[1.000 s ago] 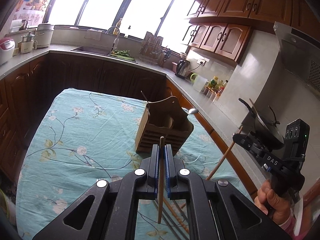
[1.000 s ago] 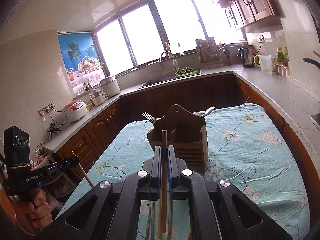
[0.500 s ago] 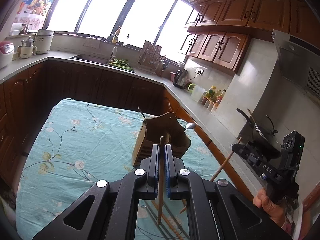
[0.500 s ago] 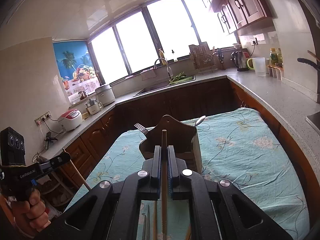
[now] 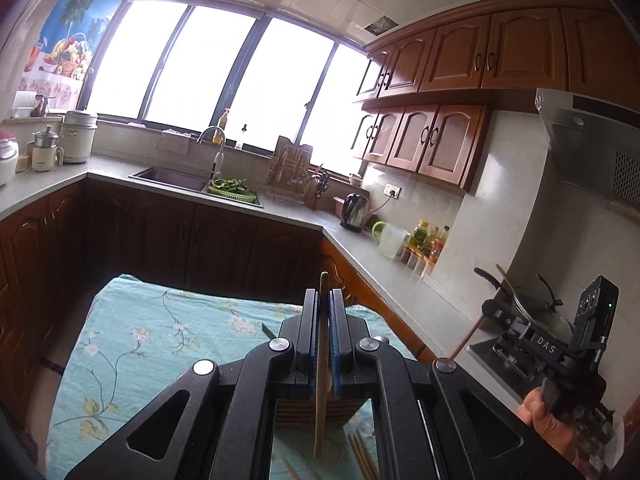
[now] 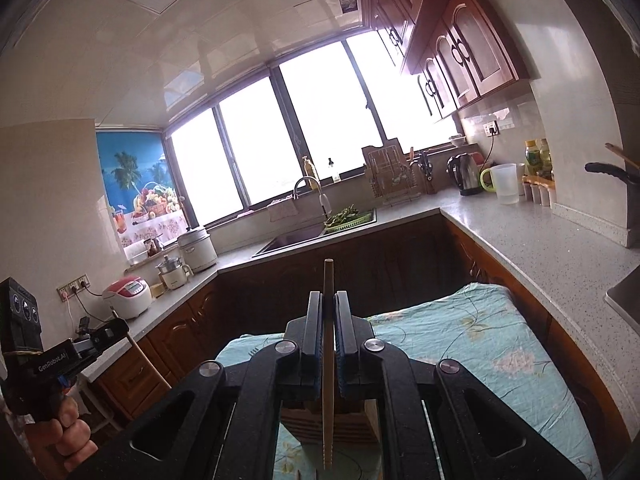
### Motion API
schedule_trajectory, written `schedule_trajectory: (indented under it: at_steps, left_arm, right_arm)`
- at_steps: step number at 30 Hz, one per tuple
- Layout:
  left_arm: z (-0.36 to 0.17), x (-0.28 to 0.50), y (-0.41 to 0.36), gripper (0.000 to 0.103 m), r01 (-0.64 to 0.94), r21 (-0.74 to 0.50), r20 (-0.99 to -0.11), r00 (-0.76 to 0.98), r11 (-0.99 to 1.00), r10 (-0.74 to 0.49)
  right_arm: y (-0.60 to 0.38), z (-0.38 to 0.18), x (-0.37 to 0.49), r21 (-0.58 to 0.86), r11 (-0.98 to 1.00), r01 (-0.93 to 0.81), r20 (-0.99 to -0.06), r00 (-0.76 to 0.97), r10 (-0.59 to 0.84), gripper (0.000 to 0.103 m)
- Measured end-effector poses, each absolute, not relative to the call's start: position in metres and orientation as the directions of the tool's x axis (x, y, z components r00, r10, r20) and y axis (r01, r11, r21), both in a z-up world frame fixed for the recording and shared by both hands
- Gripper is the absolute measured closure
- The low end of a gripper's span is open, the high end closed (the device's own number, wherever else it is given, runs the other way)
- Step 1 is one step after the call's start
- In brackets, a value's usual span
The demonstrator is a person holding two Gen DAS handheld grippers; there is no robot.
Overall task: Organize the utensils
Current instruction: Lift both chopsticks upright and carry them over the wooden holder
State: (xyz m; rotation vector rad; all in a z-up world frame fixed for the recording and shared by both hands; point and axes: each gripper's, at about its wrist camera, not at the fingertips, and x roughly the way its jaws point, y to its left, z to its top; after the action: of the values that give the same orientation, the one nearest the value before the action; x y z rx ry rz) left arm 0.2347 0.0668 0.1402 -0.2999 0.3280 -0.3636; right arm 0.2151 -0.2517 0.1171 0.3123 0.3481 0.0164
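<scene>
1. We hold two grippers. The left gripper is clenched on one wooden chopstick, which runs upright between its blue pads, tip poking above the fingertips, lower end hanging below.
2. The right gripper is likewise clenched on a second chopstick, paler, with a ridged lower end.
3. That makes two chopsticks held, one per gripper. Each wrist view also shows the other gripper from the side with its stick slanting down: the right one at the right edge of the left view, the left one at the left edge of the right view.
4. One wooden holder stands on the table, under a teal flowered cloth. In both views it sits below and behind the gripper body, mostly hidden; only its slatted side shows.
5. Only the left view shows loose chopsticks lying on the cloth near the holder; we count at least three, the rest hidden.
6. The left view alone shows the range hood and a wok on the counter.
7. The right view alone shows a red-topped rice cooker beside two sockets on the wall.
8. Both views show one sink, one kettle and one green-handled jug.
9. One hand shows under the right gripper, one hand under the left.
</scene>
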Motion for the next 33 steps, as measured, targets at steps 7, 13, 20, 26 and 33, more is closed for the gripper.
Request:
schedule_trajectory:
  at_steps: [7,13,20,26,33]
  left_arm:
    - [0.123,0.280,0.047,0.100,0.278,-0.318,-0.205,0.913,0.906,-0.352]
    - [0.086,0.319,0.037,0.100,0.237,-0.351,-0.191,0.929,0.906,-0.317]
    - [0.058,0.327,0.033,0.100,0.209,-0.402,-0.136,0.949,0.891,-0.284]
    - [0.048,0.342,0.033,0.100,0.214,-0.435,-0.136,0.945,0.875,-0.299]
    - [0.024,0.352,0.031,0.100,0.202,-0.456,-0.135,0.947,0.867,-0.292]
  right_arm:
    - [-0.259,0.123,0.255,0.284,0.957,0.063,-0.280,0.960,0.020,0.098]
    - [-0.265,0.096,0.282,0.290,0.953,0.089,-0.294,0.956,0.000,0.098]
    - [-0.264,0.049,0.292,0.295,0.948,0.115,-0.350,0.937,-0.005,0.098]
    - [-0.270,0.044,0.294,0.311,0.942,0.122,-0.360,0.933,-0.002,0.098]
    - [-0.268,0.040,0.302,0.304,0.945,0.121,-0.363,0.932,-0.003,0.098]
